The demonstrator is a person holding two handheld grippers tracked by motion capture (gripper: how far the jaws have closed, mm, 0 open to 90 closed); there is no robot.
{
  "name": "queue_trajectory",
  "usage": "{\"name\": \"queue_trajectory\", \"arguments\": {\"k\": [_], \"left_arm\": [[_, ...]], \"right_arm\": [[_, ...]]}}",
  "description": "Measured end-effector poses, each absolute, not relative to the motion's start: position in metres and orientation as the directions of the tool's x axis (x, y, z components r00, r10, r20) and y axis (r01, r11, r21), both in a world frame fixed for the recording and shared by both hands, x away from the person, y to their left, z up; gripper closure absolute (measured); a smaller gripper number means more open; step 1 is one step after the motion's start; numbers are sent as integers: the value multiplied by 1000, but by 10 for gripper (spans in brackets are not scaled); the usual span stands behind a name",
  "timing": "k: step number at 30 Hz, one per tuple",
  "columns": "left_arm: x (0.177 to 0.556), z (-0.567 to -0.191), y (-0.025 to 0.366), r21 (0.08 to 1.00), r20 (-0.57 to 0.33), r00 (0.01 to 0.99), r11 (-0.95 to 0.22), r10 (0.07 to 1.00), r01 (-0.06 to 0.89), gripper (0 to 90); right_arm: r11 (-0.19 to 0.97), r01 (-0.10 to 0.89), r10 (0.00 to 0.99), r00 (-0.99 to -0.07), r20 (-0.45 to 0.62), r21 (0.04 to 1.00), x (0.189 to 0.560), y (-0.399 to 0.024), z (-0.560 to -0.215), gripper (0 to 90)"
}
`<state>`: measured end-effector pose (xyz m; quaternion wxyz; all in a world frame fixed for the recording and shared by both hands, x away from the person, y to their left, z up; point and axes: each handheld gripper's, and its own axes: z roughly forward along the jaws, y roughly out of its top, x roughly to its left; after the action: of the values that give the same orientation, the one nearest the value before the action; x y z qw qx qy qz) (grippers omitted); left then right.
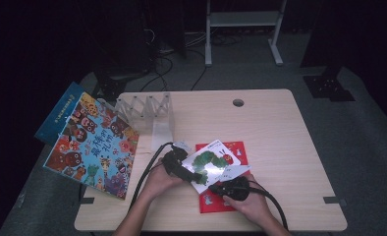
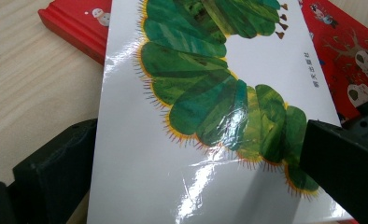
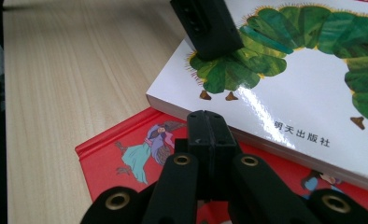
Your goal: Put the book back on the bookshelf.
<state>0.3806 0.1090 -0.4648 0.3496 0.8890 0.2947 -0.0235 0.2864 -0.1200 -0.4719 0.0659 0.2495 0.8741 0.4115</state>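
A white book with a green caterpillar (image 1: 212, 161) lies tilted on a red picture book (image 1: 216, 204) near the table's front. My left gripper (image 1: 191, 174) is shut on the white book's near corner. In the left gripper view (image 2: 198, 158) one jaw sits under the cover (image 2: 182, 154) and the other on top of it. Its upper finger (image 3: 205, 28) presses on the caterpillar's tail end. My right gripper (image 1: 216, 187) is shut with nothing in it (image 3: 205, 133). It hovers low over the red book (image 3: 121, 158), just short of the white book's edge (image 3: 275, 116).
The wooden table (image 1: 285, 142) has a round cable hole (image 1: 238, 103) at the back. A clear zigzag book stand (image 1: 150, 110) stands at the back left. A colourful animal book (image 1: 93, 147) overhangs the left edge, on a blue book (image 1: 59, 115).
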Motion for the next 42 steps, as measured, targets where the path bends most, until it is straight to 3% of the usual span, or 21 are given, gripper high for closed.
{"name": "queue_trajectory", "arguments": {"k": [8, 21, 42], "left_arm": [[380, -447, 118, 677, -288, 819, -499, 496, 540, 34], [371, -410, 119, 766, -239, 865, -461, 441, 447, 82], [357, -397, 109, 774, -220, 926, -524, 305, 357, 470]], "right_arm": [[548, 383, 490, -867, 86, 744, 287, -117, -471, 894], [566, 358, 470, -880, 66, 743, 294, -107, -470, 894], [590, 325, 464, -885, 19, 739, 304, -99, -469, 894]]}}
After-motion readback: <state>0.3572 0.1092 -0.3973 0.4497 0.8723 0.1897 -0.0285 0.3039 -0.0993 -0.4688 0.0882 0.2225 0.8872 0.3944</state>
